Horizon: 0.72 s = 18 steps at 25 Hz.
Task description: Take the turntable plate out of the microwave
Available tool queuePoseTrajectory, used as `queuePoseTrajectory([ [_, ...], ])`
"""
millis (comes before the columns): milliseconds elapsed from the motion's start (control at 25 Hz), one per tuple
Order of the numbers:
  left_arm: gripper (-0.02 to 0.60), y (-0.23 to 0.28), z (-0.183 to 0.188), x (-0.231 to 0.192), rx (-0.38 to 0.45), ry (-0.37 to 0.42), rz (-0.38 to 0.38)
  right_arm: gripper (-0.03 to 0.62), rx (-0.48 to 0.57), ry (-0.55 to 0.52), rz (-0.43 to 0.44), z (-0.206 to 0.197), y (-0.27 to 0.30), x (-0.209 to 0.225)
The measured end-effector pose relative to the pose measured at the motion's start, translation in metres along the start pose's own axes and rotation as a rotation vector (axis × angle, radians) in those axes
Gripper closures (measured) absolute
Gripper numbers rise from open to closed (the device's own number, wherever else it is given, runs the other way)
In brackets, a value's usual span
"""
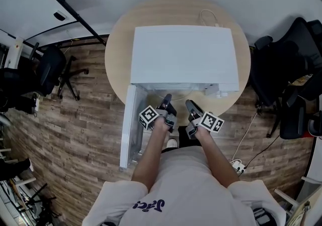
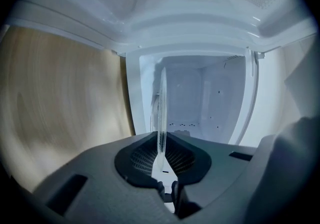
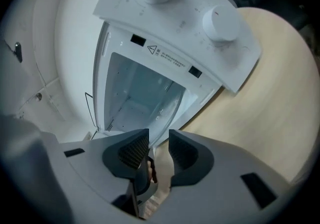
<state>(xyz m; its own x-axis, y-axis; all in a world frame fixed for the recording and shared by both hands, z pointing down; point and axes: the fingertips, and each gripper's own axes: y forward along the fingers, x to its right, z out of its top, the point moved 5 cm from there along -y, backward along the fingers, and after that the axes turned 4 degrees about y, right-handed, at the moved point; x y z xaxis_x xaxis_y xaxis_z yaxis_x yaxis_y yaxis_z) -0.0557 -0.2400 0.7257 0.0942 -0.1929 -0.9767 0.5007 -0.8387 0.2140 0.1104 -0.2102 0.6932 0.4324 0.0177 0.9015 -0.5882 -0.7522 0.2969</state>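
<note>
The white microwave [image 1: 183, 54] stands on a round wooden table [image 1: 116, 69] with its door [image 1: 130, 124] swung open to the left. My left gripper [image 1: 166, 103] is at the mouth of the cavity. In the left gripper view it [image 2: 161, 143] is shut on the rim of the clear glass turntable plate [image 2: 162, 113], which I see edge-on as a thin upright line. My right gripper [image 1: 191, 105] is beside it, and in its own view the jaws [image 3: 157, 140] stand open with nothing between the pads. The plate's clear edge [image 3: 167, 118] shows just beyond them, in front of the cavity [image 3: 135, 88].
The control panel with two round knobs [image 3: 220, 23] is on the microwave's right side. Black office chairs stand on the wooden floor at the left [image 1: 50, 69] and right [image 1: 289, 69]. A power strip [image 1: 236, 167] and its cable lie on the floor at the right.
</note>
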Motion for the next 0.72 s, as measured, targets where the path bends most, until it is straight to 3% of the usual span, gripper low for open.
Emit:
queuePoseTrajectory([
  [160, 0.540, -0.003, -0.002, 0.006, 0.000, 0.001, -0.012, 0.423, 0.027, 0.078, 0.043, -0.003, 0.006, 0.003],
  [400, 0.540, -0.012, -0.010, 0.009, 0.000, -0.016, -0.012, 0.396, 0.111, 0.335, 0.093, 0.000, 0.015, 0.021],
  [720, 0.540, -0.025, -0.014, 0.011, 0.003, -0.051, -0.020, 0.398, 0.137, 0.412, 0.154, 0.006, 0.039, 0.025],
])
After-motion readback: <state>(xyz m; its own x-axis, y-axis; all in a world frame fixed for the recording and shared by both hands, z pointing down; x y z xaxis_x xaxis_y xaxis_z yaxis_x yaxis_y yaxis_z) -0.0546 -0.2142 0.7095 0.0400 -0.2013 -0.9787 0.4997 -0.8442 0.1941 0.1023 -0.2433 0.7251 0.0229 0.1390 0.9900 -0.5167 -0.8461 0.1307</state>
